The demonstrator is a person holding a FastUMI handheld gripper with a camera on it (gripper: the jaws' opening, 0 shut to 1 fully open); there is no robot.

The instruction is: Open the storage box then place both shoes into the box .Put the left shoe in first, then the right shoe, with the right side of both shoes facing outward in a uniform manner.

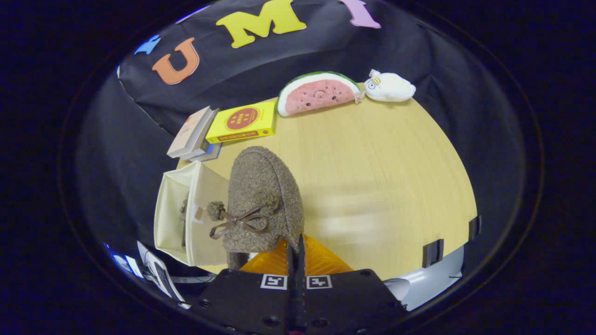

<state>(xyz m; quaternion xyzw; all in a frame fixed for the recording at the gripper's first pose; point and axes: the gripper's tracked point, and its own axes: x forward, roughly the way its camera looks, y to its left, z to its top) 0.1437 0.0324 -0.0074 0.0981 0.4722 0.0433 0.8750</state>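
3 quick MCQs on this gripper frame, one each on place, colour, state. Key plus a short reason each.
1. Where is the storage box relative to the held shoe?
A. Beside it, at the table edge below the books
B. Beyond the watermelon plush
C. On top of the yellow book

2. What colour is the book lying next to the watermelon plush?
A. Blue
B. Yellow
C. White

3. What state is the gripper in?
A. Wide open over the bare table
B. Shut on the white plush
C. Fingers close together, pinching the shoe's rear

Key: 1 A, the cream box sits right beside the shoe, nearer than the stacked books. 2 B, its cover is yellow with a red circle. 3 C, the fingers meet at the shoe's heel edge.
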